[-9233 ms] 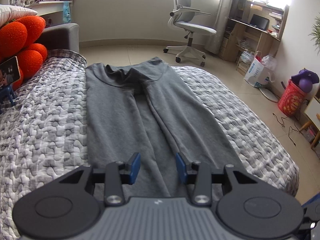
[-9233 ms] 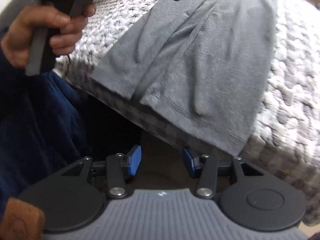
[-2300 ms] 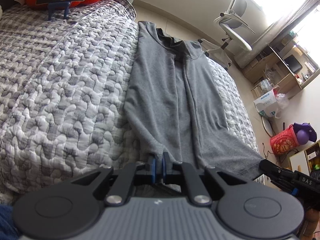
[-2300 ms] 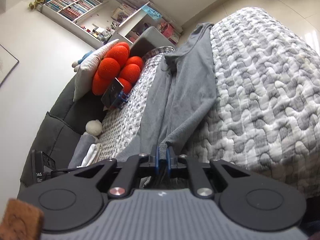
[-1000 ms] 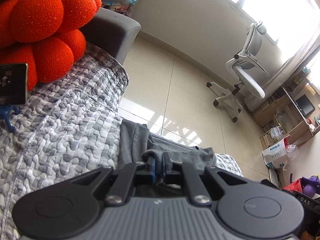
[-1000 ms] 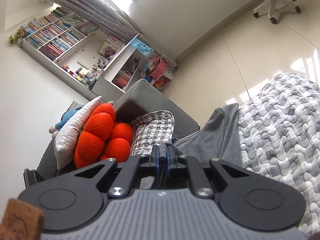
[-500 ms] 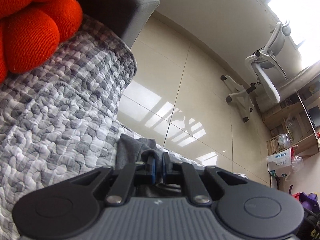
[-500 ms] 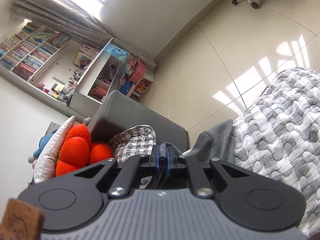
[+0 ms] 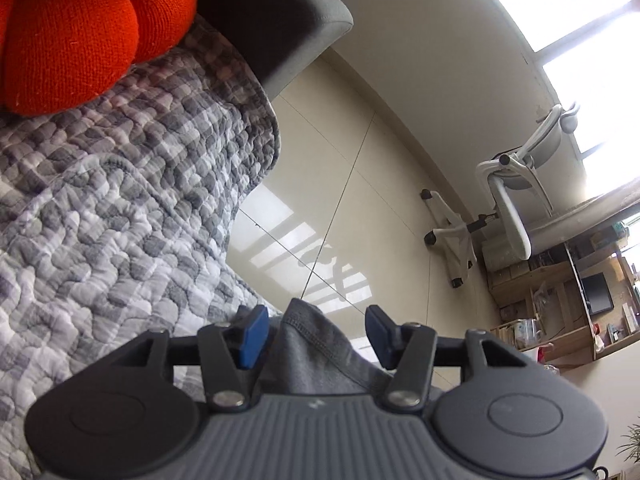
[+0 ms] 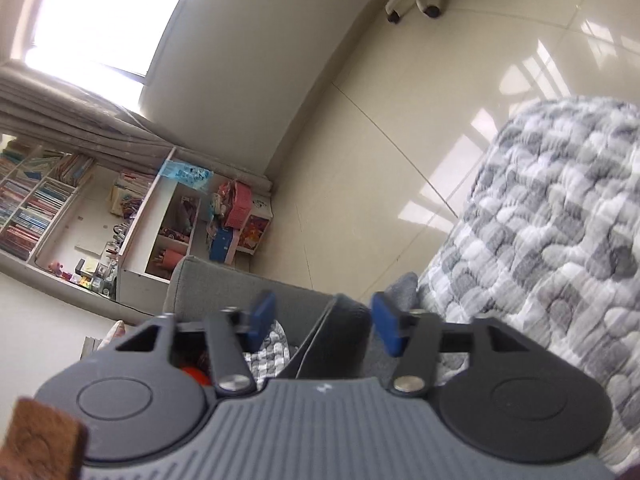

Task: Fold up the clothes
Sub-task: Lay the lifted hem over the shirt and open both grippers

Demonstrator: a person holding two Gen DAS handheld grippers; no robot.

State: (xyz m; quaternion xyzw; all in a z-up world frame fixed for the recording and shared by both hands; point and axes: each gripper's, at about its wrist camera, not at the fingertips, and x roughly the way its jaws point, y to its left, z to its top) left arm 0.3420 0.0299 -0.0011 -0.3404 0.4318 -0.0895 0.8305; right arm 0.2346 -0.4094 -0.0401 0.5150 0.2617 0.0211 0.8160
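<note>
The grey trousers (image 9: 320, 354) lie on the quilted bed cover (image 9: 120, 240) at its far edge. In the left wrist view a stitched hem corner stands up between the blue pads of my left gripper (image 9: 314, 334). Those jaws are opening and neither pad presses on the cloth. In the right wrist view a fold of the same grey trousers (image 10: 340, 344) rises between the pads of my right gripper (image 10: 324, 328). Its jaws are also opening, clear of the fabric. Most of the garment is hidden under both gripper bodies.
An orange knot cushion (image 9: 80, 28) and a grey sofa arm (image 9: 280, 20) stand at the bed's left end. Beyond the bed edge is tiled floor (image 9: 360, 184) with a white office chair (image 9: 508, 208). A low bookshelf (image 10: 132, 220) lines the far wall.
Both grippers have gone from shut on the trouser hems to open, letting the cloth go. Both hands sank toward the bed's far edge and rolled.
</note>
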